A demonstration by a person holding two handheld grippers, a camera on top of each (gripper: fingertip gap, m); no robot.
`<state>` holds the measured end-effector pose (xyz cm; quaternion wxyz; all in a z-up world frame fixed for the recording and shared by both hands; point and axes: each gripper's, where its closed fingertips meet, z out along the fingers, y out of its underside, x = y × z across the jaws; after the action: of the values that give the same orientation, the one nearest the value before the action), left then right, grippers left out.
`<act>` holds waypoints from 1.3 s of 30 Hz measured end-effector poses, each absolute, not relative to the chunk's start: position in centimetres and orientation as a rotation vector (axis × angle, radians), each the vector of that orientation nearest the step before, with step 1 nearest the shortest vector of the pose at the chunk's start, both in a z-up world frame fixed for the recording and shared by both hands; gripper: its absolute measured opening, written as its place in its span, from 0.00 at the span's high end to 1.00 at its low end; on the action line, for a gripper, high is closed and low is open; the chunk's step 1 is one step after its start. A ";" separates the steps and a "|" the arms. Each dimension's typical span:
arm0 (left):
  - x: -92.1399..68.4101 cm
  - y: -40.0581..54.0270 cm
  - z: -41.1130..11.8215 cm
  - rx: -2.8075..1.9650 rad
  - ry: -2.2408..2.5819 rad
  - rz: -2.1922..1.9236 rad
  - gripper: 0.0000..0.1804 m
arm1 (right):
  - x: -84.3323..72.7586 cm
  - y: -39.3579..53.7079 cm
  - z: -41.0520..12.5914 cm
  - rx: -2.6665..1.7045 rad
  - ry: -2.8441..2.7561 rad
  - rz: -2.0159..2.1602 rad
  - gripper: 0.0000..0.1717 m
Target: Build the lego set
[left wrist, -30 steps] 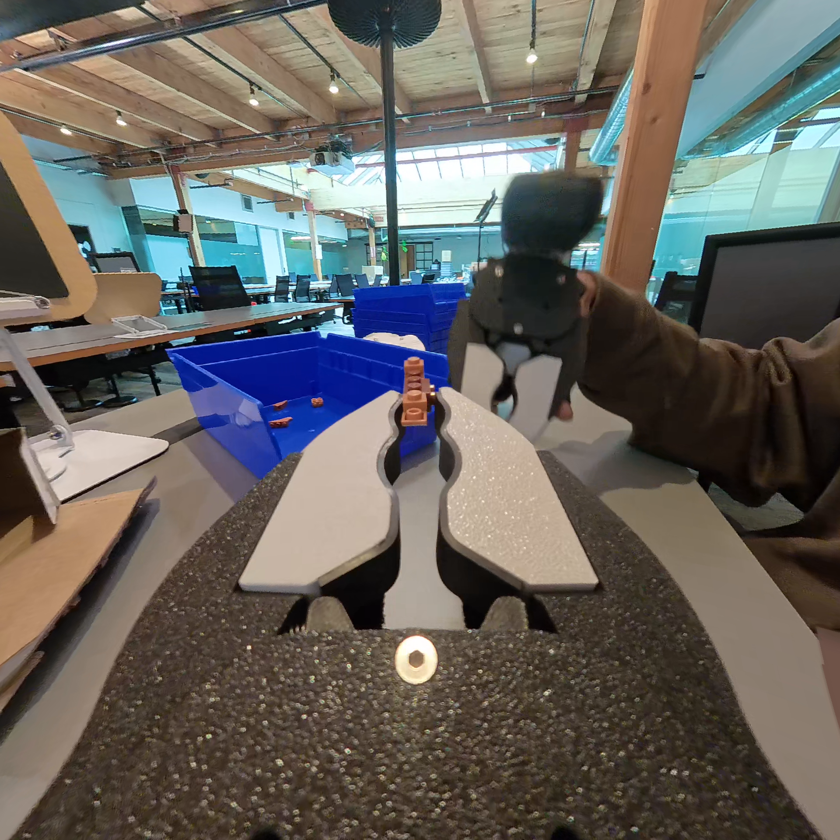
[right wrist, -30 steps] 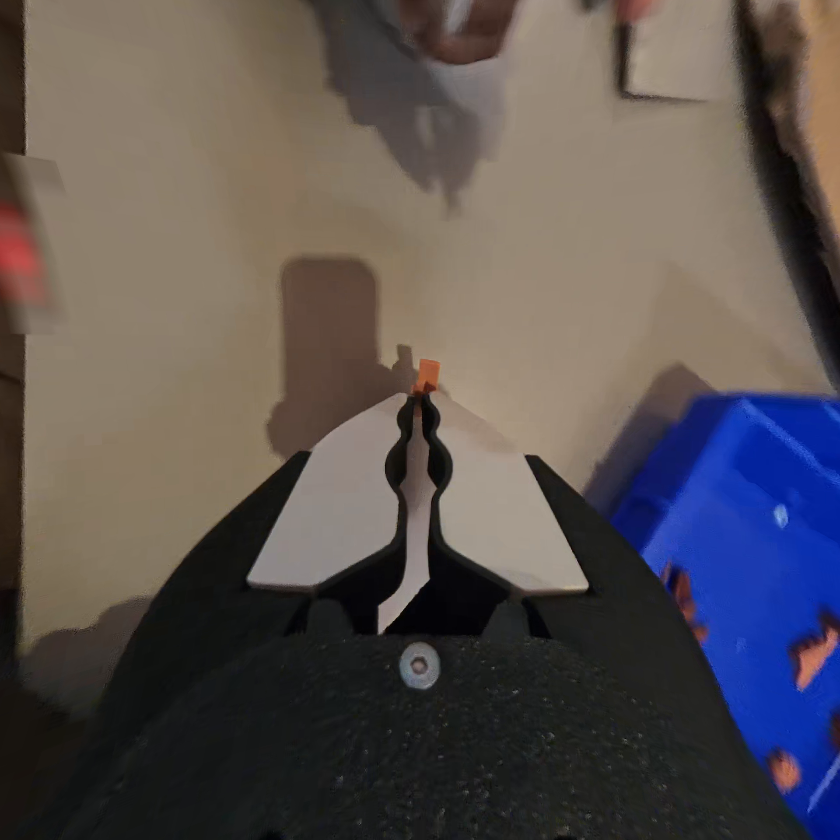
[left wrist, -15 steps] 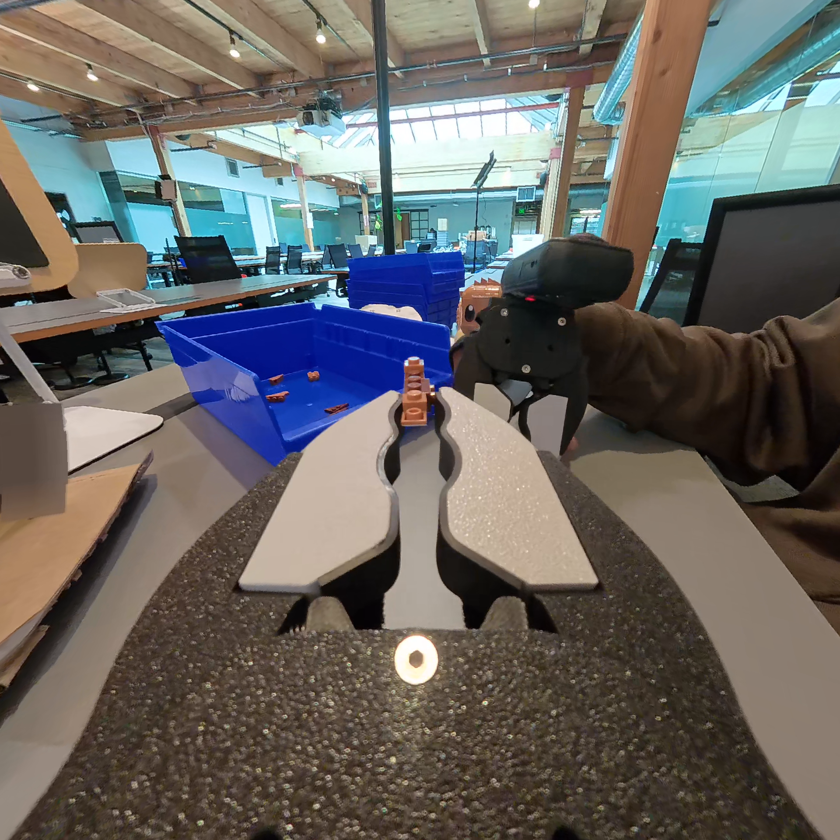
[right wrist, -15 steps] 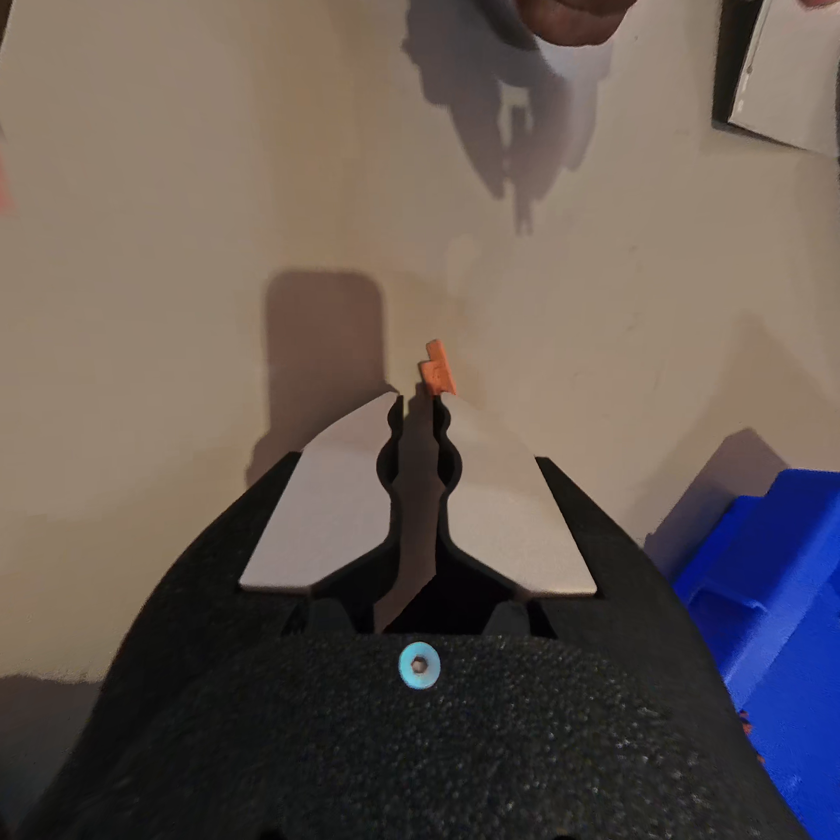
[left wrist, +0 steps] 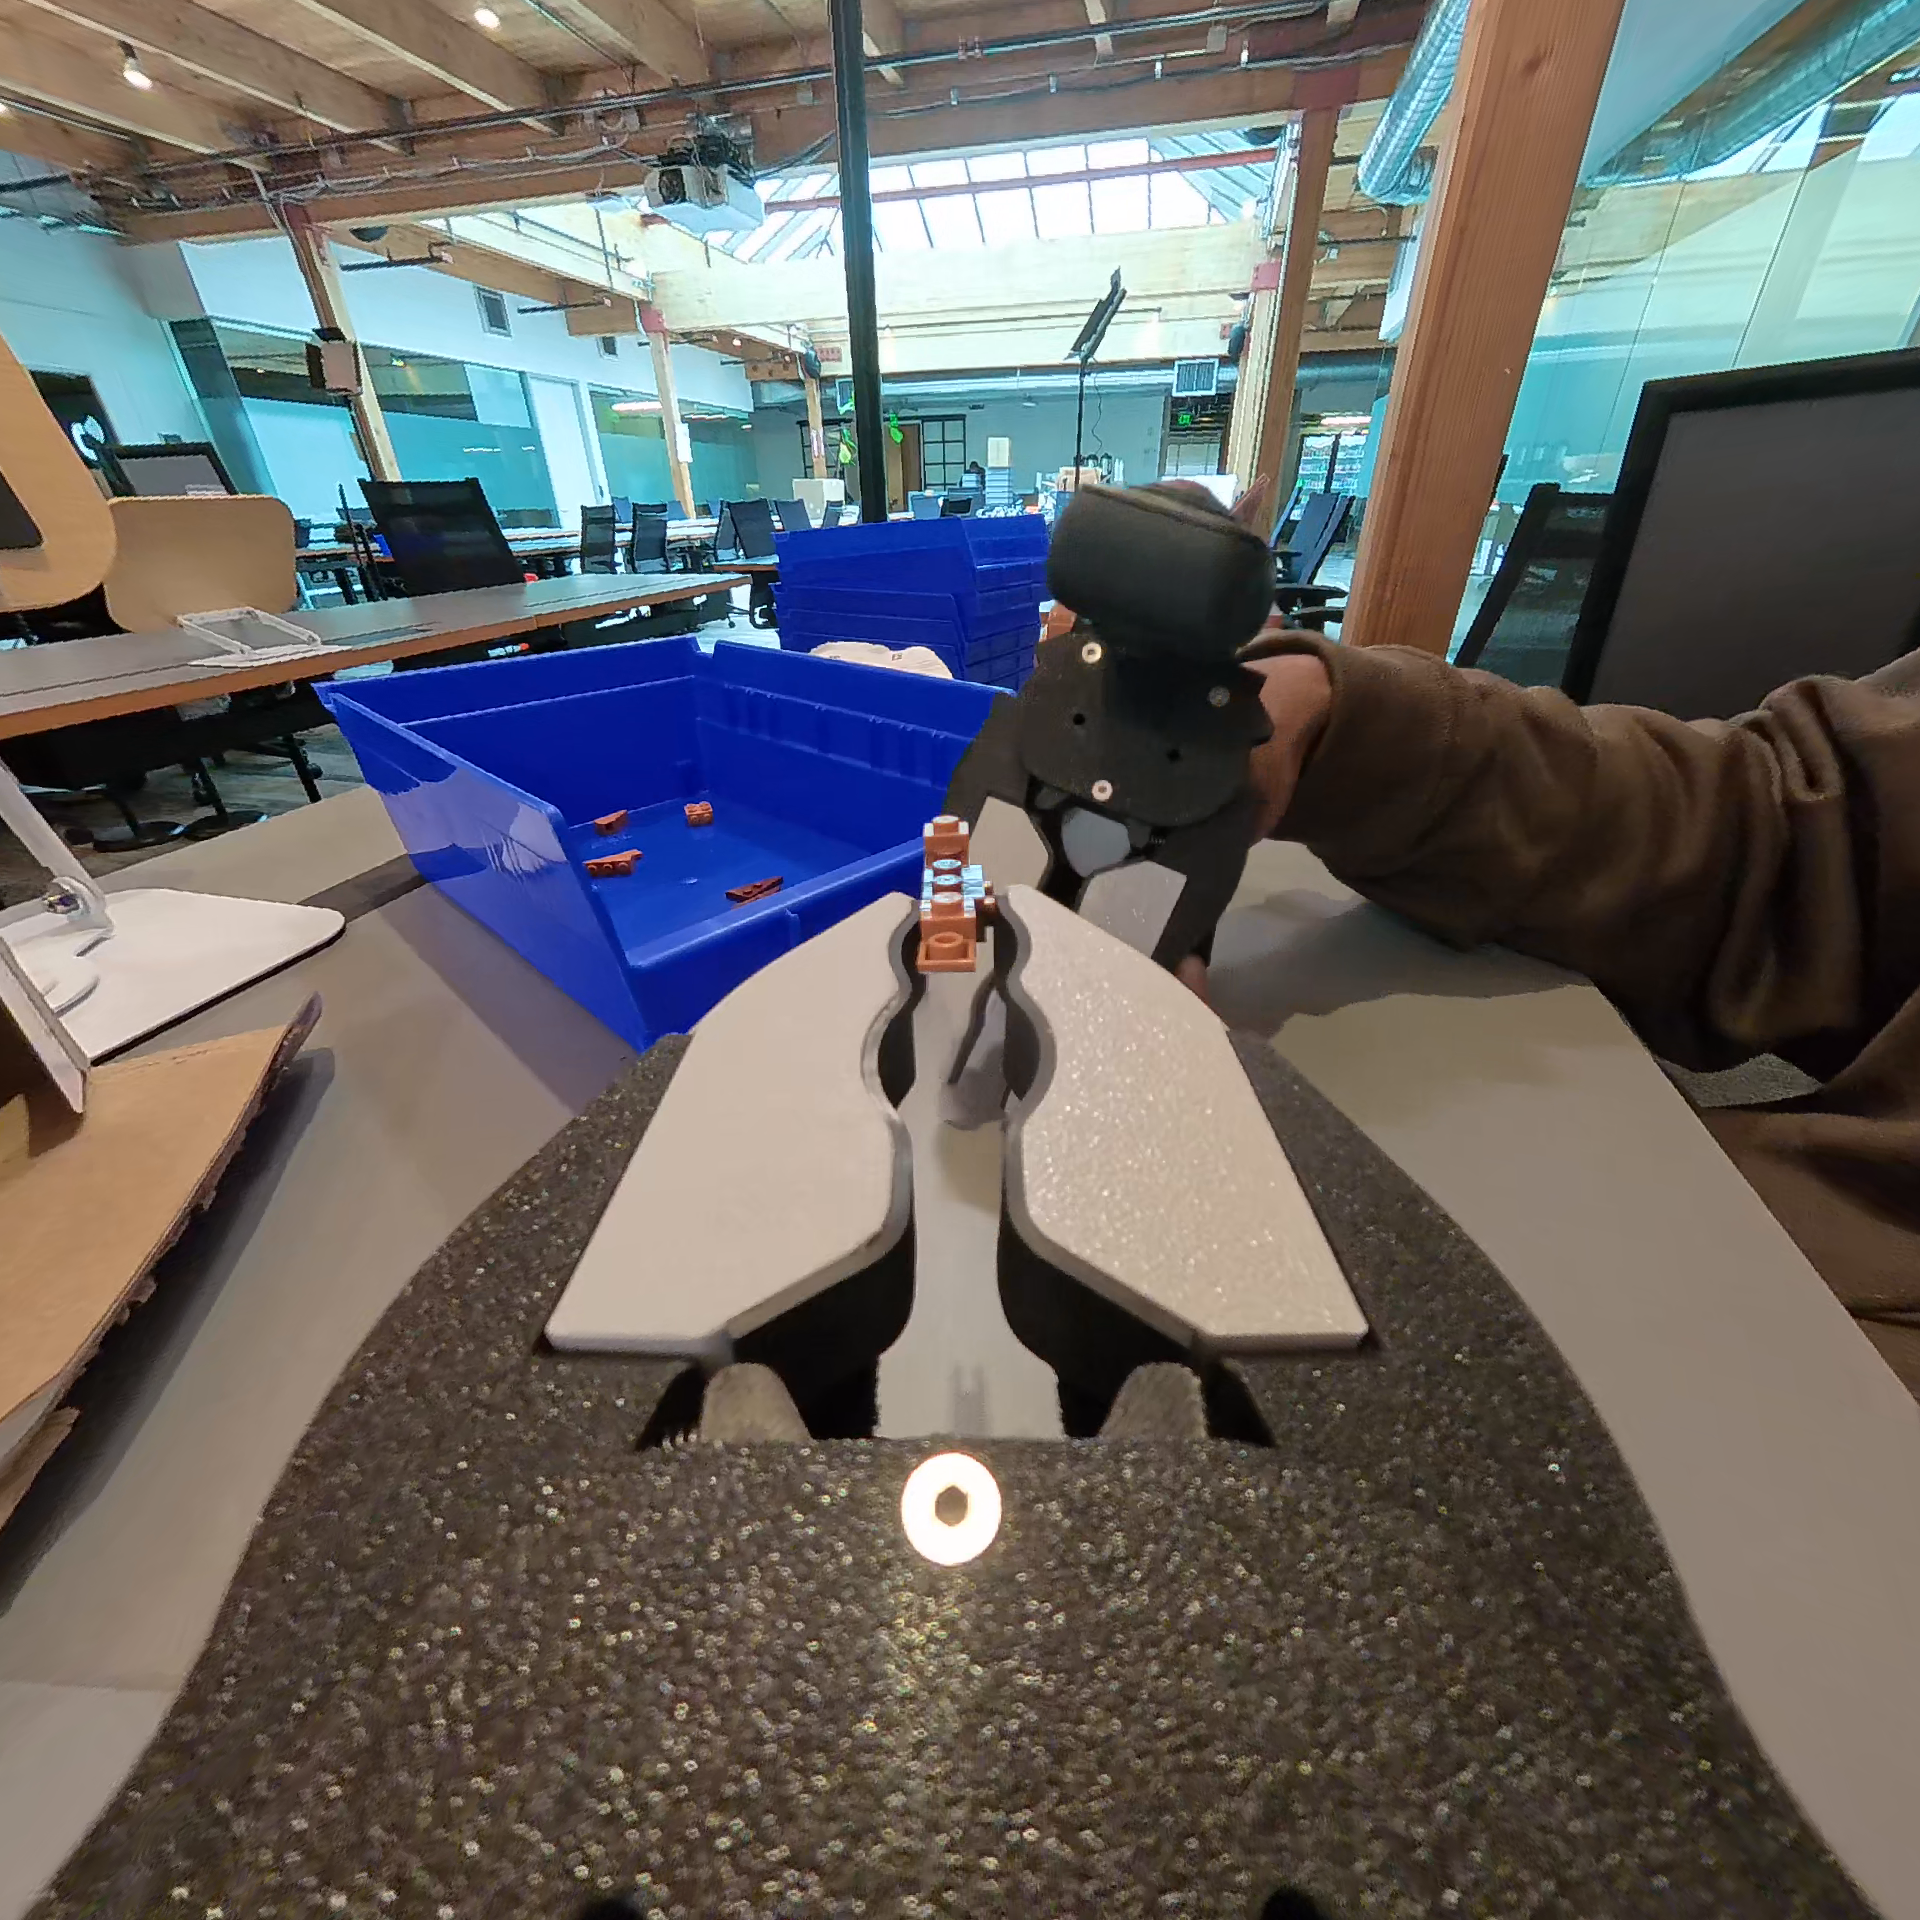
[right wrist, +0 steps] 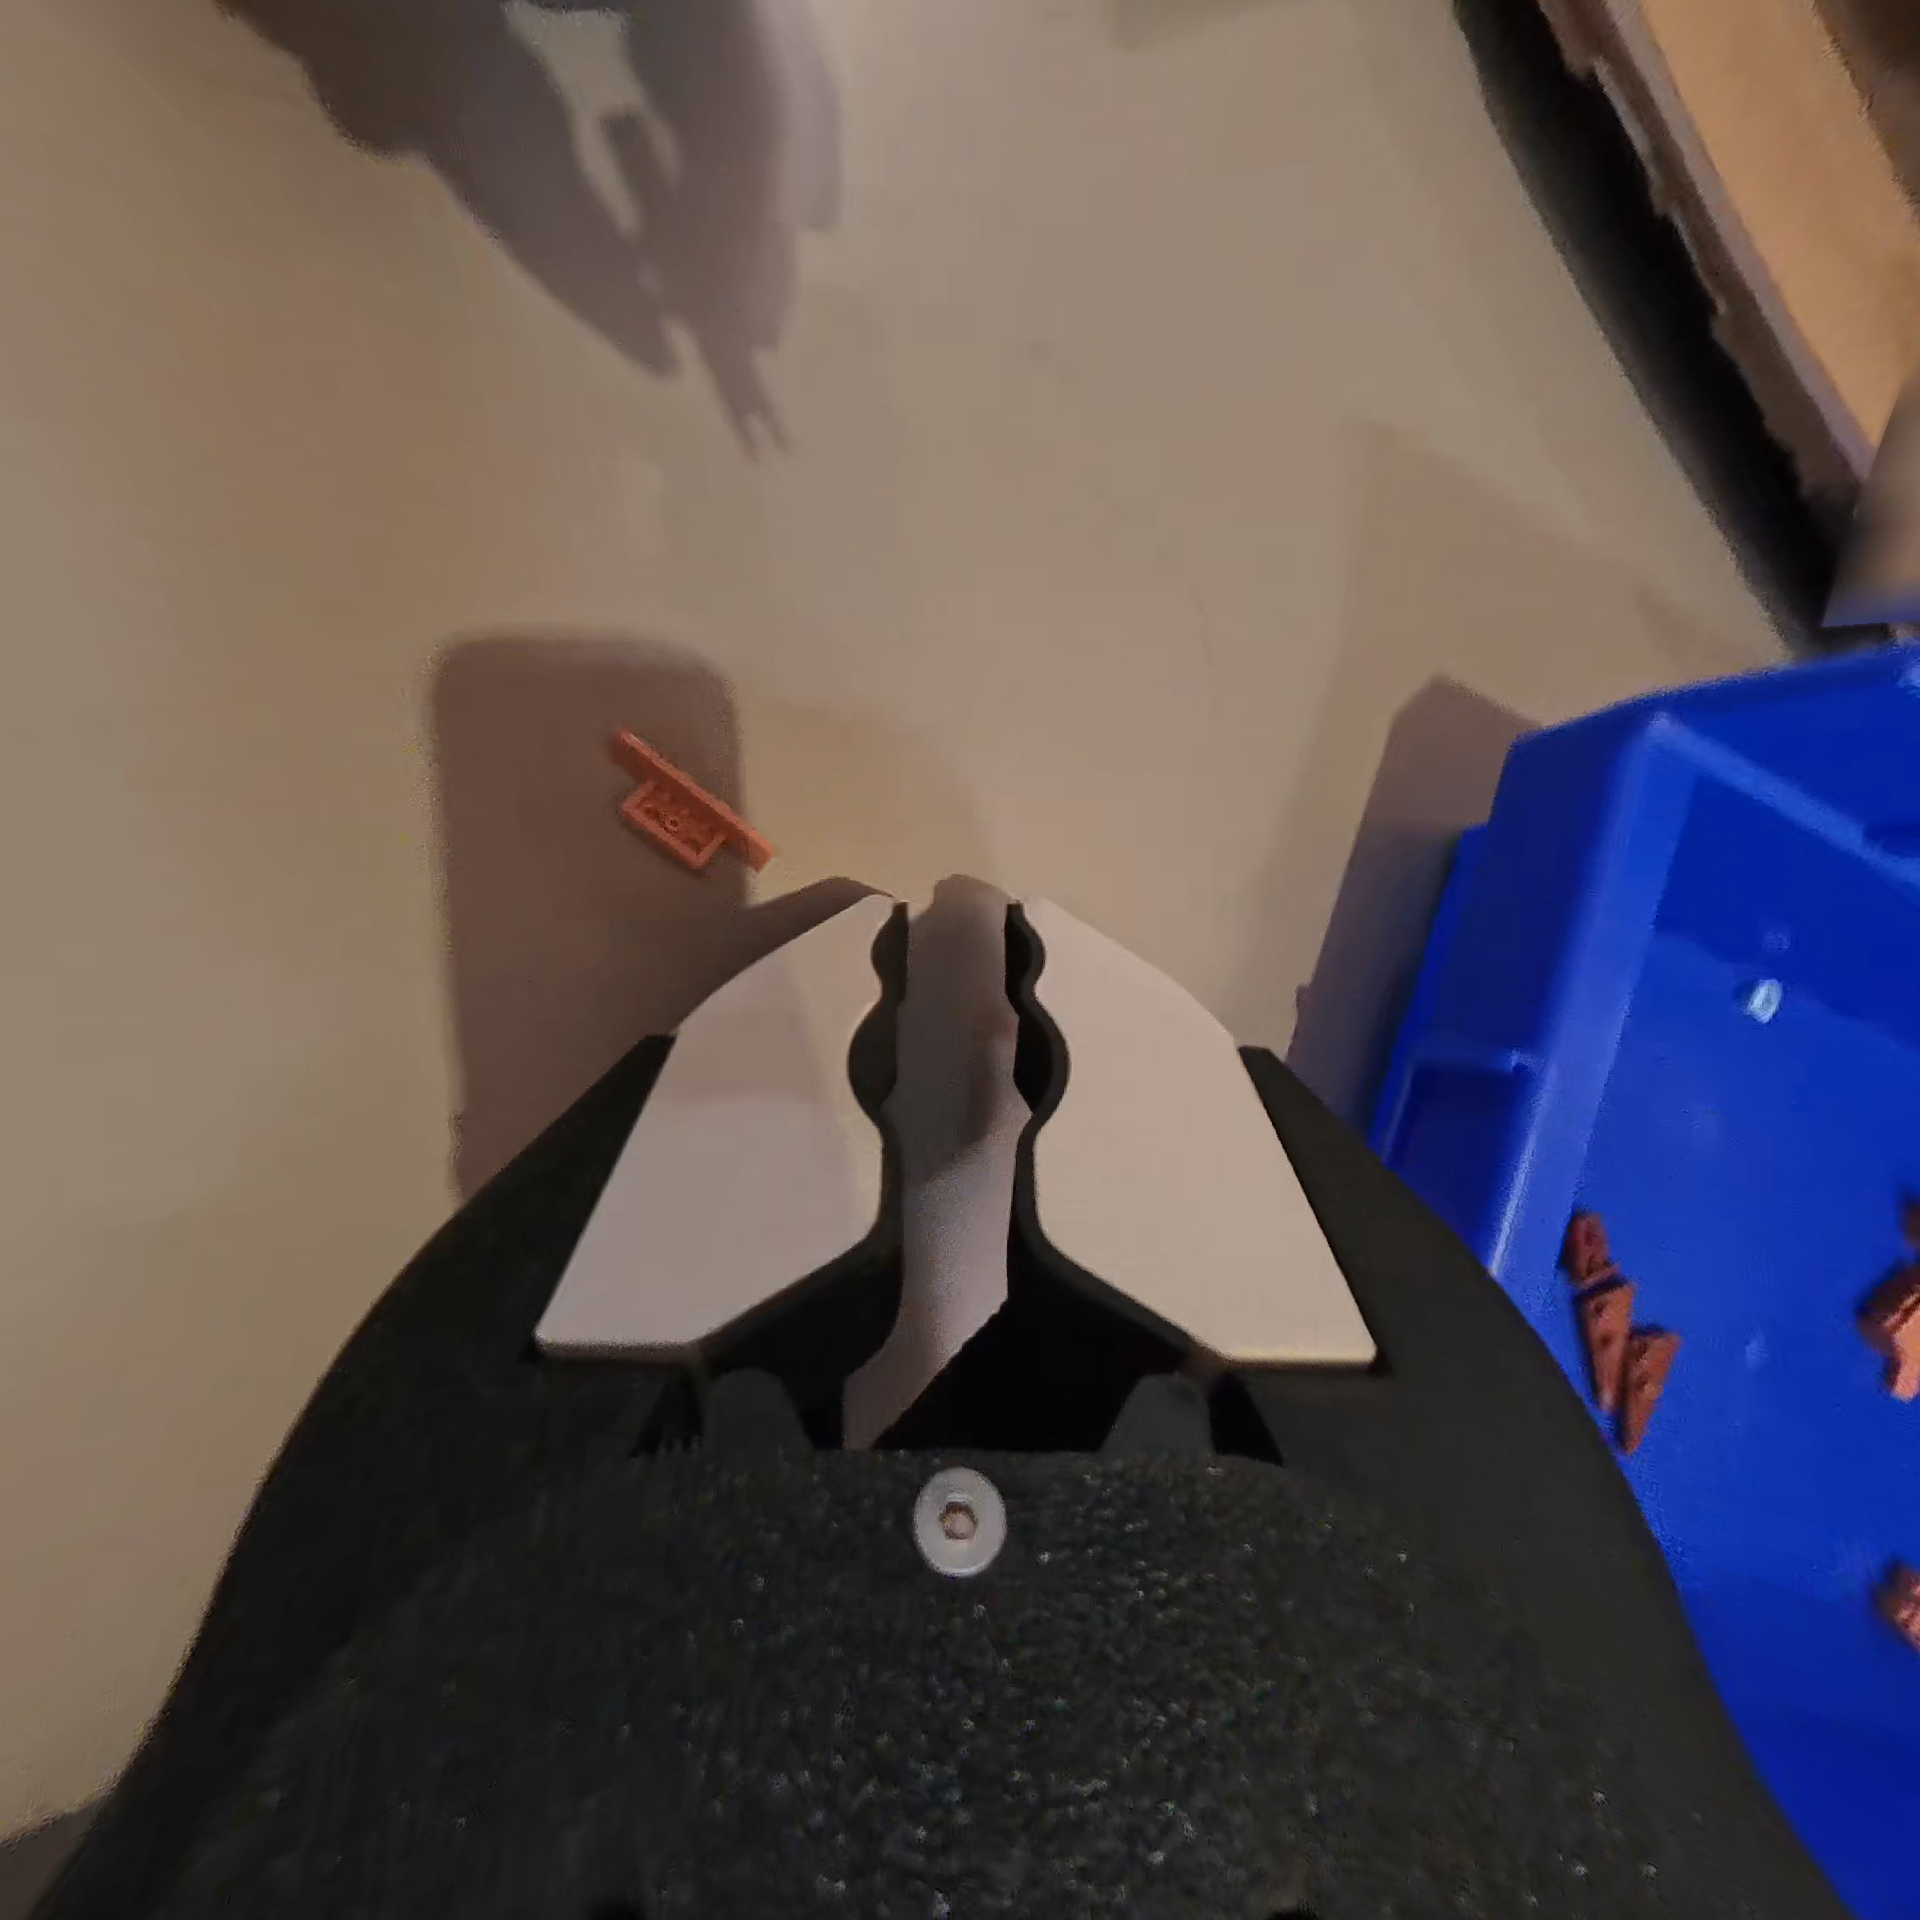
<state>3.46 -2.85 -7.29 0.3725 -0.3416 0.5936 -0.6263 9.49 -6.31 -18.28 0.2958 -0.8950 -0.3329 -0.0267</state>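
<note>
Left wrist view has my left gripper (left wrist: pixel 954 914) pinching a little stack of brown toy bricks (left wrist: pixel 948 899), both pads pressed on its lower part while the top brick sticks up above the tips. Just past it sits the blue bin (left wrist: pixel 499 831) on the grey table (left wrist: pixel 436 1049), with a few loose brown pieces (left wrist: pixel 613 862) on its floor. More blue bins (left wrist: pixel 914 592) are stacked behind it. To the right, the right gripper (left wrist: pixel 1127 914) points down at the table, held by a hand (left wrist: pixel 1283 743) in a brown sleeve (left wrist: pixel 1579 821). Cardboard (left wrist: pixel 114 1174) lies at the left edge.

Right wrist view looks nearly straight down: fingers (right wrist: pixel 769 1049) spread with only bare table between them, nothing pinched. A flat orange brick piece (right wrist: pixel 681 805) lies on the table just ahead and left of the tips, not touching them. The blue bin's corner (right wrist: pixel 1579 935) is close on the right, brown pieces (right wrist: pixel 1605 1340) visible inside
</note>
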 end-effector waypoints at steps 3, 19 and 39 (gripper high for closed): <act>3.4 -2.9 -7.3 -0.873 1.528 -1.603 0.94 | 8.1 -7.9 -18.1 -2.436 -0.771 0.084 0.88; 3.5 -3.3 -7.7 -0.862 1.550 -1.581 0.94 | 5.0 -8.1 -19.0 -2.489 -0.576 0.109 0.88; 3.5 -3.6 -7.7 -0.844 1.570 -1.558 0.94 | 4.3 -7.4 -19.1 -2.524 -0.597 0.144 0.84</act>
<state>3.48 -3.56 -7.71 0.3774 -0.3299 0.6141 -0.6095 4.26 -7.38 -19.09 0.2686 -0.9359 -0.2216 0.0533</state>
